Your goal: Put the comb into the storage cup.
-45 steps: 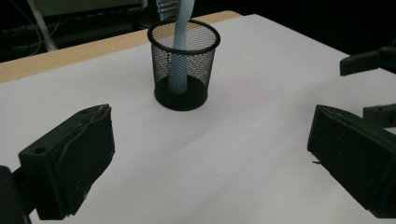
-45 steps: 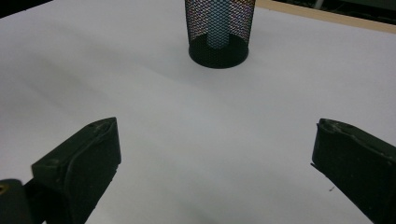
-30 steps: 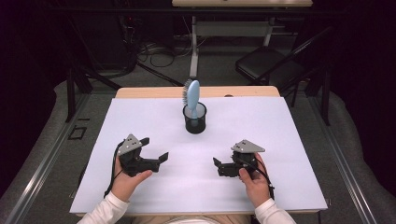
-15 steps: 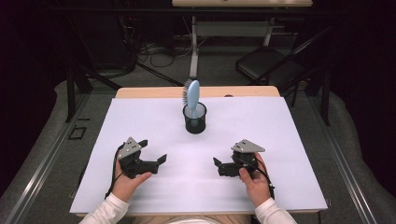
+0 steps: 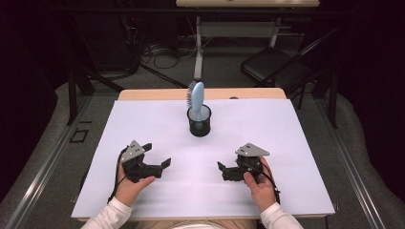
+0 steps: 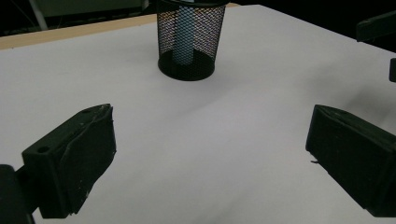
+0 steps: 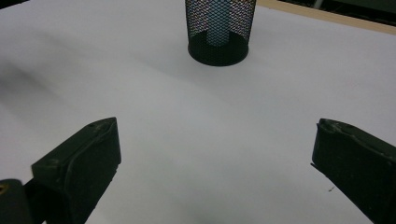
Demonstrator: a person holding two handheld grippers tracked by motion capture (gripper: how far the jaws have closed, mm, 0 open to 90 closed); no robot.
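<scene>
A black mesh cup [image 5: 199, 122] stands upright on the white sheet [image 5: 286, 143], at the far middle. A light blue hairbrush [image 5: 196, 97] stands in it, head up. Through the mesh I see its handle [image 6: 183, 39] [image 7: 218, 25]. My left gripper [image 5: 157, 155] rests on the sheet at the near left, held by a hand, open and holding nothing. My right gripper [image 5: 222, 171] rests at the near right, also open and holding nothing. Both point inward toward the cup [image 6: 189, 46] [image 7: 219, 35], well short of it. White sheet shows between the jaws of the left gripper [image 6: 210, 158] and the right gripper [image 7: 215, 168].
The wooden table edge [image 5: 157, 94] shows beyond the sheet. Behind the table are a dark folding chair [image 5: 274, 67], cables on the floor [image 5: 157, 50] and metal stands. White sleeves [image 5: 112, 214] come in at the bottom.
</scene>
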